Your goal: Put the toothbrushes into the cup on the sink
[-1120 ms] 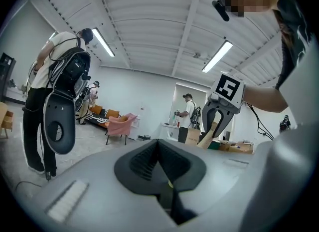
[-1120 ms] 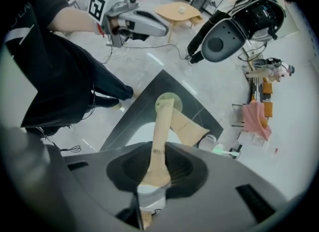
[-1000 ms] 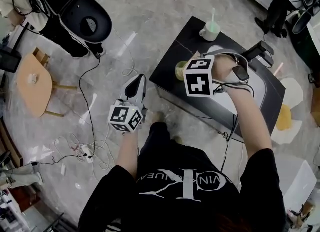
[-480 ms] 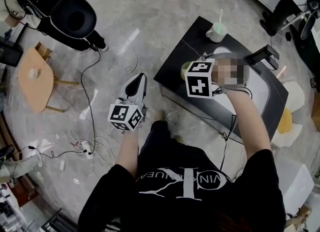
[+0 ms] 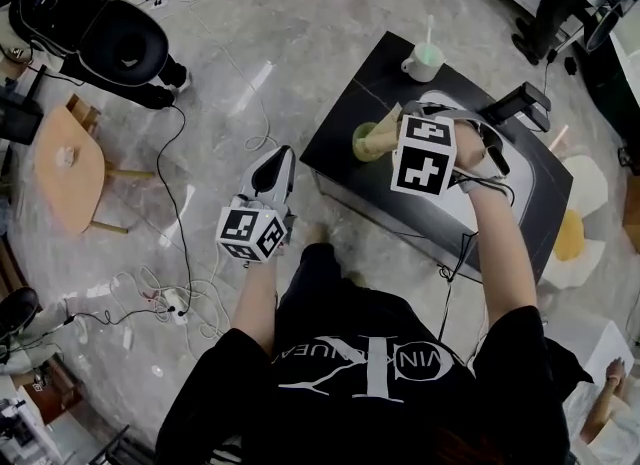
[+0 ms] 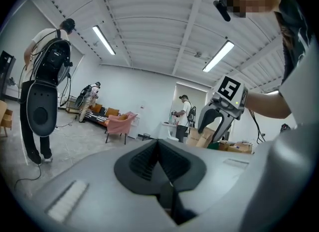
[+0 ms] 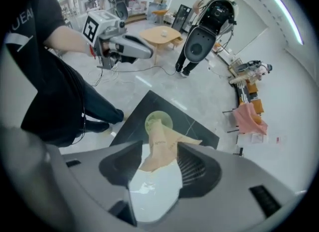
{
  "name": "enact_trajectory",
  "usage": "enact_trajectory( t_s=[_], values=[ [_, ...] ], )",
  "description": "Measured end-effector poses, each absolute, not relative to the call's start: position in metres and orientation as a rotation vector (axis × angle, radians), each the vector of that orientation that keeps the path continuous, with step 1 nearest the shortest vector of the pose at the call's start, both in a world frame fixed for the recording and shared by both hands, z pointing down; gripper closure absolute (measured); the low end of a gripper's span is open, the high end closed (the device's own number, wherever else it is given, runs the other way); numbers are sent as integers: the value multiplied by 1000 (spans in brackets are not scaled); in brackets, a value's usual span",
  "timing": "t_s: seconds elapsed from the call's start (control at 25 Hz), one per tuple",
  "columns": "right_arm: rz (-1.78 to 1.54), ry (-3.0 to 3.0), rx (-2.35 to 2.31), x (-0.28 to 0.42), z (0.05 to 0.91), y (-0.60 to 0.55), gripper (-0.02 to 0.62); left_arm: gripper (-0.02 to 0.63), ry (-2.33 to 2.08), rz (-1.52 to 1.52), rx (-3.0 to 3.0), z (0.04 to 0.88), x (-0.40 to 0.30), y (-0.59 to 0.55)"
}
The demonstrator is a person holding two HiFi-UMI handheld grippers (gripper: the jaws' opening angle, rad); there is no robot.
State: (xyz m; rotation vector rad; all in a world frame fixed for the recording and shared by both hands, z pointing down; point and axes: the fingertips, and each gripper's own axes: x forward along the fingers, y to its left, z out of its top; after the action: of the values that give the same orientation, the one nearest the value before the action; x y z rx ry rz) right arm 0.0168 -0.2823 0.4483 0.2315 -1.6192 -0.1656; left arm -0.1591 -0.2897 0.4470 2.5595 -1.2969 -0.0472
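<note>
Beneath the right gripper (image 7: 158,151) lies the black counter (image 5: 380,83), with its white basin (image 7: 149,196) directly under the jaws. These jaws are opening and stand wide. Two tan-wrapped toothbrushes (image 7: 158,133) stand between them, neither pad visibly pressing, and their far ends reach into the green cup (image 7: 158,121) just ahead of the fingertips. A white cup (image 5: 421,61) holding another brush sits well beyond, right of the jaws' line. The left gripper (image 6: 159,148) is off the counter's side, its jaws closed pad against pad and aimed into the room at a pink chair (image 6: 119,123). Since a second ago the right gripper has drawn back from the green cup, uncovering the toothbrushes. In the head view the marker cube (image 5: 430,153) covers the jaw gap, which only the right gripper view shows. Only the head view shows the white cup.
</note>
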Motion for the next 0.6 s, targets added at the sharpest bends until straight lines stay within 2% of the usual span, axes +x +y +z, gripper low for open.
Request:
enact_trajectory(
  t_s=[0.6],
  values=[
    [-42, -2031, 575, 32, 397, -263, 383, 594, -1263, -35, 2614, 431, -139, -268]
  ],
)
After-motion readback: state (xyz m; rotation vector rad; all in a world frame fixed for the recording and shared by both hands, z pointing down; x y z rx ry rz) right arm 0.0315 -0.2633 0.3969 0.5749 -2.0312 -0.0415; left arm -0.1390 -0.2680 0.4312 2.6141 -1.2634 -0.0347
